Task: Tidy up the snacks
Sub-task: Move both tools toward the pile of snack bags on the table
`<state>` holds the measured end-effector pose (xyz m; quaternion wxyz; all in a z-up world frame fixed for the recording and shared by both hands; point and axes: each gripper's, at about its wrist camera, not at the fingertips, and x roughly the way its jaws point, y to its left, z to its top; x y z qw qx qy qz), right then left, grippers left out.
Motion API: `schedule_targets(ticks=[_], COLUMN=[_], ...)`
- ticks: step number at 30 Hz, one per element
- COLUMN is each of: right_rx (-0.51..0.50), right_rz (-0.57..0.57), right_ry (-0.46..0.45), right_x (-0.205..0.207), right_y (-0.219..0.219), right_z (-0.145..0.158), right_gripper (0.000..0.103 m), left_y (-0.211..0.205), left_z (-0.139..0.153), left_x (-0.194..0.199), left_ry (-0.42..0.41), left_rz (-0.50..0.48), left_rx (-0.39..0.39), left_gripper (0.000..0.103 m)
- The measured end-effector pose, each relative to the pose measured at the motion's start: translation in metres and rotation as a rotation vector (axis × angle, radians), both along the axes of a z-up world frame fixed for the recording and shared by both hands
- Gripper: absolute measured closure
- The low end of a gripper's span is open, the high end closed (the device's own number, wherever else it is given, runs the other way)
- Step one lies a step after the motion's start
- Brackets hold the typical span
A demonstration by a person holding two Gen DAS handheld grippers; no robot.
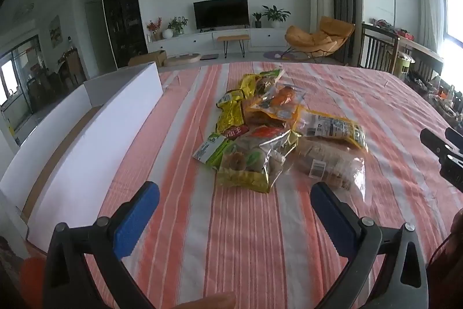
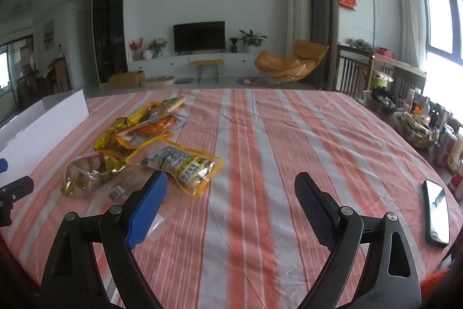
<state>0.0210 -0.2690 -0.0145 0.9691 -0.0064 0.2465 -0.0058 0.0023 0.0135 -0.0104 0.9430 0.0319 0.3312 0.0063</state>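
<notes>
Both claws, left claw (image 1: pixel 234 199) and right claw (image 2: pixel 231 196), gape wide and empty over the striped surface (image 1: pixel 237 236), so, with the snack pile (image 1: pixel 275 135) at frame centre, pinch one top packet cleanly toward the white box (image 1: pixel 86 141) at left.

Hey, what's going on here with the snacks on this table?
A person holds a gripper in each hand over a striped tablecloth. A pile of snack packets lies in the middle, with an open white box to its left. The left gripper and right gripper are both open and hold nothing. No packet has been picked up yet. A phone lies off to the right.
</notes>
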Motion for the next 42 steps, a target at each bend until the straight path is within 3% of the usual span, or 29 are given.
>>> schedule_targets(ticks=[21,32,42], right_rx=[-0.021,0.002,-0.022], right_rz=[0.028,0.025,0.034], right_ry=[0.017,0.034,0.052], right_x=[0.002,0.005,0.007], right_y=[0.008,0.004,0.010], right_z=[-0.008,-0.010,-0.016], right_gripper=[0.011,0.011,0.011], left_y=[0.006,0.012,0.024], left_z=[-0.028,-0.052,-0.064], left_x=[0.012,0.024,0.027], left_ry=[0.091,0.196,0.242], left_rz=[0.013,0.046,0.067], left_rx=[-0.020,-0.029,-0.033], left_gripper=[0.000,0.000,0.000])
